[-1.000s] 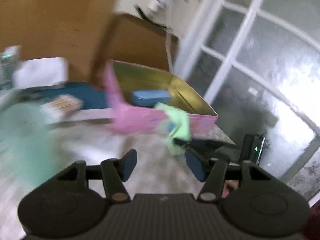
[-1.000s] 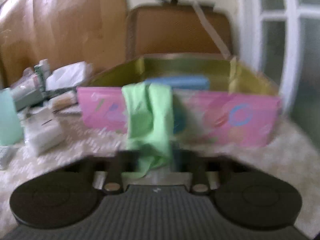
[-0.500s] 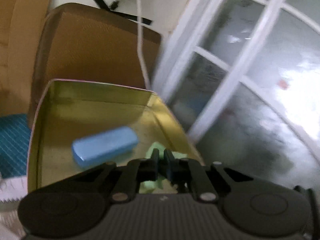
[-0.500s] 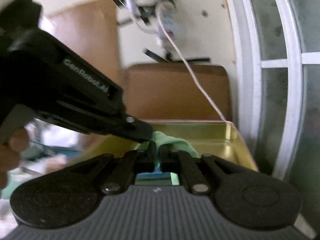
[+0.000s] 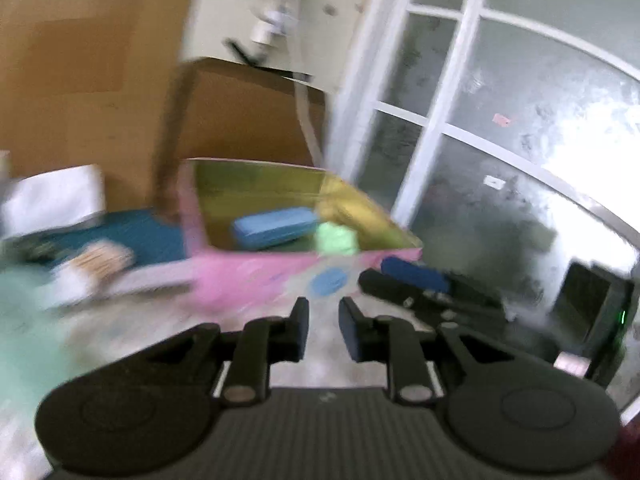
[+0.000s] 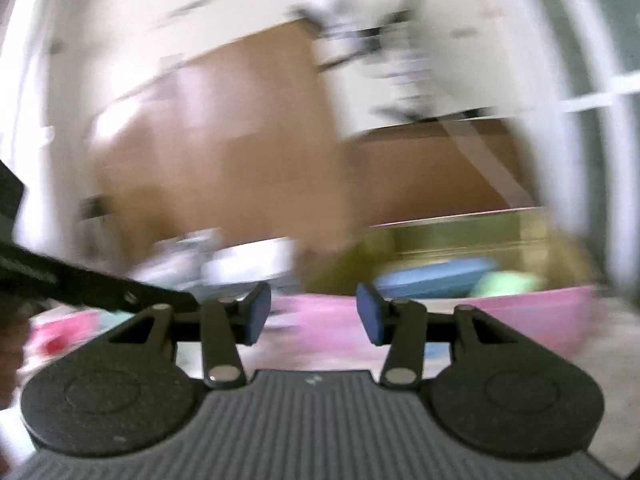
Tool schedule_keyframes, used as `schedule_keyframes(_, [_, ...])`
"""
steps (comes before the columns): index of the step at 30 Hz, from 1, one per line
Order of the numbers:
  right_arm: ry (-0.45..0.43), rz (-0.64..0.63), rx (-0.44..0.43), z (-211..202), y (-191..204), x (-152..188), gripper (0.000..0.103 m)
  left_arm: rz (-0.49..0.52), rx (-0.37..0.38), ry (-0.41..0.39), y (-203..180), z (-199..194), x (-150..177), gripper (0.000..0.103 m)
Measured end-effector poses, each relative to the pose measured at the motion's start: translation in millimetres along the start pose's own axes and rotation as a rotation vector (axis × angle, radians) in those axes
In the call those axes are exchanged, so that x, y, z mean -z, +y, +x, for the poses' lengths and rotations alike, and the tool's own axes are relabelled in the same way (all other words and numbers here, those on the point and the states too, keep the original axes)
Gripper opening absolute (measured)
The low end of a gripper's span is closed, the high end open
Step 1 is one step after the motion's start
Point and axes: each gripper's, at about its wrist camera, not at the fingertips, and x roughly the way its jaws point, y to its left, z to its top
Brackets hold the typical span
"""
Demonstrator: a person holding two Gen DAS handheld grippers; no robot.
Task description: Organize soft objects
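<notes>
A pink box with a gold inside [image 5: 248,276] stands on the table; it also shows in the right wrist view [image 6: 532,312]. In it lie a blue oblong case [image 5: 274,222] and a green cloth [image 5: 336,238], also seen in the right wrist view as the case [image 6: 436,276] and the cloth [image 6: 506,282]. My left gripper [image 5: 323,326] is slightly open and empty, in front of the box. My right gripper [image 6: 313,316] is open and empty, back from the box; it shows in the left wrist view [image 5: 404,278] at the box's right corner. Both views are blurred.
Left of the box lie a teal mat [image 5: 120,236], white packets [image 5: 52,200] and a pale green object [image 5: 24,320]. Cardboard [image 5: 248,116] stands behind the box. A glass door [image 5: 500,140] is on the right.
Both grippers were shut on the green cloth over the box. They have let go, opened and pulled back. The cloth now lies inside the box.
</notes>
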Motion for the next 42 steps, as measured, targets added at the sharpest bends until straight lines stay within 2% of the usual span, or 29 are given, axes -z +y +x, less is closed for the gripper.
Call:
schedule_keyframes(3, [0.068,-0.053,-0.196,26,51,-1,0.05,-0.087,-0.094,-0.026,42,-63,32,0.02])
schedule_keyframes(7, [0.194,-0.124,-0.362,75,123,8,0.05,-0.241,-0.271,-0.101,98,-142,70,0.024])
schedule_keyframes(9, [0.25,-0.166,-0.419,97,160,17,0.05,-0.31,-0.38,-0.148,125,-176,85,0.035])
schedule_keyframes(12, [0.334,-0.19,-0.483,137,214,26,0.054,-0.424,-0.621,-0.174,168,-216,104,0.048])
schedule_keyframes(14, [0.363,-0.2,-0.51,159,246,31,0.07,-0.52,-0.755,-0.182,198,-234,109,0.067])
schedule_keyframes(15, [0.372,-0.214,-0.516,170,260,33,0.075,-0.574,-0.788,-0.197,213,-242,111,0.079])
schedule_keyframes(17, [0.388,-0.259,-0.532,187,289,39,0.082,-0.659,-0.772,-0.231,243,-250,112,0.085])
schedule_keyframes(19, [0.408,-0.314,-0.545,201,318,47,0.084,-0.699,-0.745,-0.243,265,-249,110,0.085])
schedule_keyframes(22, [0.425,-0.42,-0.497,227,349,59,0.086,-0.723,-0.755,-0.227,289,-245,108,0.086])
schedule_keyframes(24, [0.484,-0.425,-0.445,251,357,67,0.085,-0.734,-0.747,-0.218,292,-247,116,0.086])
schedule_keyframes(26, [0.567,-0.369,-0.439,271,352,78,0.063,-0.735,-0.746,-0.21,294,-242,119,0.086])
schedule_keyframes(27, [0.544,-0.318,-0.442,270,345,78,0.05,-0.741,-0.743,-0.207,294,-241,122,0.086])
schedule_keyframes(28, [0.549,-0.307,-0.451,268,344,76,0.011,-0.749,-0.73,-0.205,292,-241,126,0.086])
schedule_keyframes(31, [0.613,-0.199,-0.556,245,330,70,0.011,-0.759,-0.678,-0.194,284,-239,135,0.086])
schedule_keyframes(32, [0.614,-0.195,-0.58,232,326,71,0.011,-0.759,-0.663,-0.192,280,-238,138,0.08])
schedule_keyframes(33, [0.622,-0.192,-0.604,219,322,73,0.011,-0.757,-0.647,-0.19,275,-236,141,0.063])
schedule_keyframes(34, [0.63,-0.183,-0.637,204,316,76,0.011,-0.758,-0.628,-0.179,270,-233,145,0.051])
schedule_keyframes(35, [0.63,-0.173,-0.662,191,310,78,0.011,-0.768,-0.596,-0.158,264,-229,151,0.032])
schedule_keyframes(36, [0.624,-0.172,-0.673,177,302,80,0.011,-0.776,-0.561,-0.152,258,-225,156,0.021])
schedule_keyframes(38, [0.62,-0.167,-0.675,160,294,80,0.011,-0.773,-0.492,-0.149,240,-221,169,0.019])
schedule_keyframes(40, [0.635,-0.124,-0.677,145,274,82,0.011,-0.722,-0.486,-0.127,216,-218,175,0.018])
schedule_keyframes(42, [0.623,-0.132,-0.672,127,259,82,0.011,-0.683,-0.463,-0.098,195,-215,176,0.017])
